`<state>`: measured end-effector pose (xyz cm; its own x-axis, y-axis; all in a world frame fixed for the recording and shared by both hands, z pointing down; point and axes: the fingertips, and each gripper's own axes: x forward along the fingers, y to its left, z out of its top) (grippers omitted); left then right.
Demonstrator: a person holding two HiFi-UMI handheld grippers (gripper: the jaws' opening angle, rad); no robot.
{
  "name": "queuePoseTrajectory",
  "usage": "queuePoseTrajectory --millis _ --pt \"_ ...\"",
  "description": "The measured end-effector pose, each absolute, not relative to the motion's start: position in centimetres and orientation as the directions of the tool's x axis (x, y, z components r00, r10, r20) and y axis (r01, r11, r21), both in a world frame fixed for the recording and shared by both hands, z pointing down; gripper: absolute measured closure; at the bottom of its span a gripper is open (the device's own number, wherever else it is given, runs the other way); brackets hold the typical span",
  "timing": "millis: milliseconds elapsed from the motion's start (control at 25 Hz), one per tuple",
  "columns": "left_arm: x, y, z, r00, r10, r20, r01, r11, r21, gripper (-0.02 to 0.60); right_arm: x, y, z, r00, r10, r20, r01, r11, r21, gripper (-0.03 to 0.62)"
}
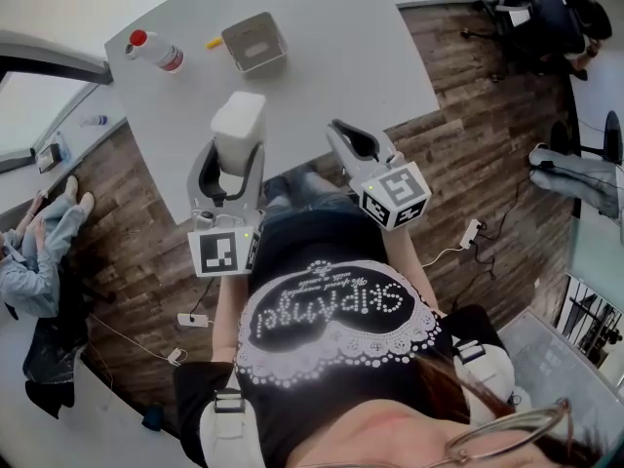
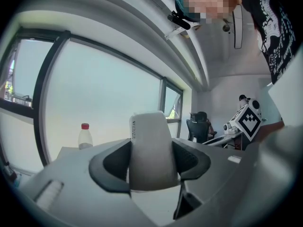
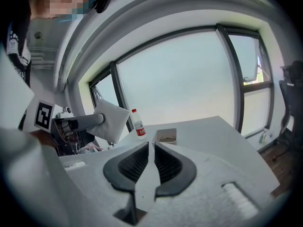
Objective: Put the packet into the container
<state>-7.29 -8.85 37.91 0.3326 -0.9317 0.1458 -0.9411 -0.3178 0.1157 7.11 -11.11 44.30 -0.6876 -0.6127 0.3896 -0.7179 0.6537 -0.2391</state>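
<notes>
**Packet, white and soft-sided, clamped in the left gripper short of the container**

The packet [image 1: 239,130] stands upright between the jaws of the left gripper [image 1: 234,154], which press on both of its sides. It hangs over the near part of the pale grey table [image 1: 331,57], not touching the surface. The grey rectangular open-topped container [image 1: 277,35] sits farther back on the table, well apart from the packet. Just left of the container lies a small yellow object [image 1: 214,42], and beyond that a clear plastic bottle with a red cap [image 1: 154,51] lies on its side. The right gripper [image 1: 349,139] hovers beside the left one, jaws closed together with nothing between them. Dark wooden flooring [image 1: 468,144] surrounds the table.
</notes>
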Motion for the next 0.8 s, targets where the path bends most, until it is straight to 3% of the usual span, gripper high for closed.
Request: queuePoseTrajectory --millis 800 --pt "-5.1 -11.8 38.0 0.242 -0.961 0.131 -0.966 -0.226 0.126 0.319 9.2 -15.3 44.7 -0.739 -0.559 0.377 -0.660 0.712 -0.238 0.556"
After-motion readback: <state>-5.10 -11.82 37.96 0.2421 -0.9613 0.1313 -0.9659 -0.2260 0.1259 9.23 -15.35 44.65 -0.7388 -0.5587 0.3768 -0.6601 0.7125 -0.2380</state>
